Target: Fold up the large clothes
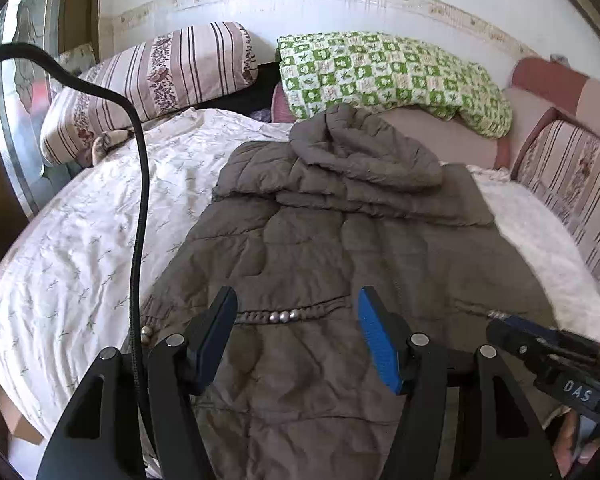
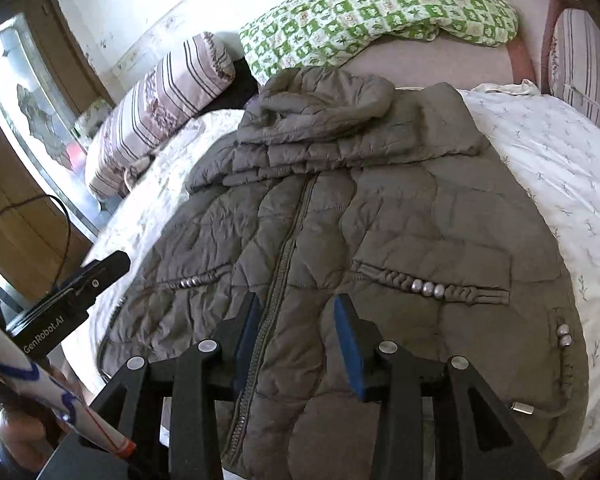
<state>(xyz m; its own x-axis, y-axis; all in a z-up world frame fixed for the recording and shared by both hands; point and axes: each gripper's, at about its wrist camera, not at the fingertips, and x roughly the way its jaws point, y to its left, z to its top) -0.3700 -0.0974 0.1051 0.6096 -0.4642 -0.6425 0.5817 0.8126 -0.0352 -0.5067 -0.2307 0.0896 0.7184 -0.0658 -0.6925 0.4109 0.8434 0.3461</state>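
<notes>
Grey-brown quilted fabric fills both views: a padded hooded jacket (image 1: 340, 248) lies front up on the bed (image 1: 72, 240), over a white sheet printed with small sprigs, its hood (image 2: 320, 100) crumpled toward the pillows and its zip (image 2: 284, 264) running down the middle.

White letters "DAS" can be read on the body of the right hand-held gripper (image 1: 500, 330) where it enters the left wrist view from the right edge. "GenRobot.AI" is printed on the body of the left hand-held gripper (image 2: 112, 264), seen at the left of the right wrist view.

Left hand-held gripper (image 1: 298, 336): jaws wide apart above the lower front of the jacket, holding nothing; whether the pads touch the cloth is hard to tell. Right hand-held gripper (image 2: 296, 344): jaws parted either side of the zip, holding nothing.

Silver beads (image 2: 428, 288) sit on the braided pocket trims. A striped floral pillow (image 1: 152, 80) and a green-checked quilt (image 1: 392, 76) lie by the wall. A black cable (image 1: 138, 208) crosses the left wrist view. The jacket's hem is cut off by the gripper frames, and its sleeves cannot be made out.
</notes>
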